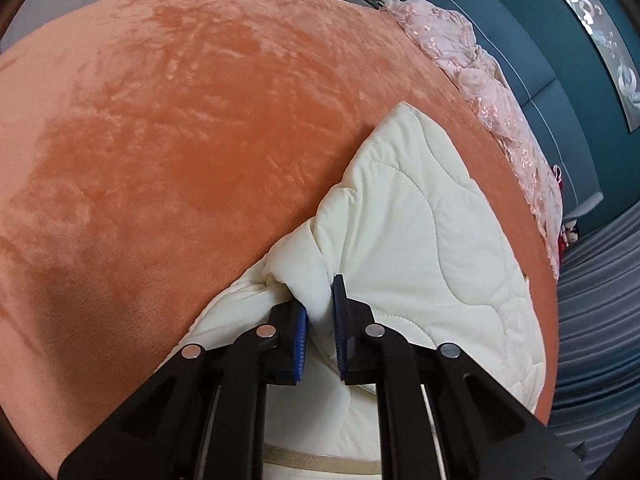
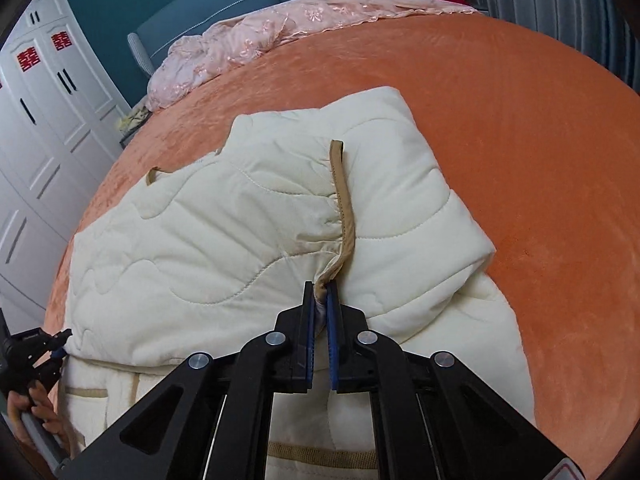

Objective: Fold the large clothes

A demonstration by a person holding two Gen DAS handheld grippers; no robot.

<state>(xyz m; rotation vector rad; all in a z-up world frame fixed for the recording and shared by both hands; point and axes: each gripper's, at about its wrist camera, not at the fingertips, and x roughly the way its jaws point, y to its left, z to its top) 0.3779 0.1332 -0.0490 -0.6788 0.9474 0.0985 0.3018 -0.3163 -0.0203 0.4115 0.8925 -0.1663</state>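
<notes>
The left gripper (image 1: 320,300) is pinching a bunched fold of the cream quilted coat (image 1: 420,232) at its near edge, and the right gripper (image 2: 319,296) is clamping the tan trim (image 2: 344,208) of the coat's sleeve. The coat is lying partly folded on the orange bedspread (image 2: 540,140), with pink lace bedding (image 2: 260,40) bunched beyond it.

Hidden and cut-off parts

The cream quilted jacket (image 2: 248,240) runs off the frame at 6 o'clock; the left tool (image 2: 60,350) and the hand (image 2: 36,412) are clipped at 8 o'clock.
</notes>
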